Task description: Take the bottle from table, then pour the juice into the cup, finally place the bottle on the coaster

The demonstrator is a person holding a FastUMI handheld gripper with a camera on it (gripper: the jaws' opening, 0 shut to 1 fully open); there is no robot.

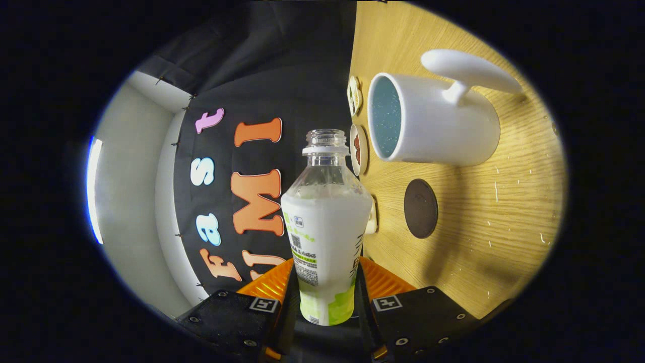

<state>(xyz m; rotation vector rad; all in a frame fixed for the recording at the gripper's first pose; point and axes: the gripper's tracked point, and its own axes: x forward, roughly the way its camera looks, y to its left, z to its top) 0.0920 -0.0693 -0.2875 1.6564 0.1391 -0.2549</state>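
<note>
Bottle (326, 227): clear plastic, cap off, white label around its body; it sits between the two fingers in the gripper view, with its open neck pointing away from the camera.
Gripper (326, 292): the two fingers are closed against the lower body of the bottle, one on each side, and both press on it.
Tilt: the whole view is rolled to the side, so the table (504, 227) stands like a wall beside the bottle.
Cup (433, 121): white mug with a speckled blue inside and a long handle; it stands on the table beyond the bottle's neck, and its open mouth faces toward the bottle.
Coaster (420, 208): dark round disc on the wood, beside the cup, nothing on it.
Small discs (358, 148): two patterned round pieces at the far edge of the table, close to the cup.
</note>
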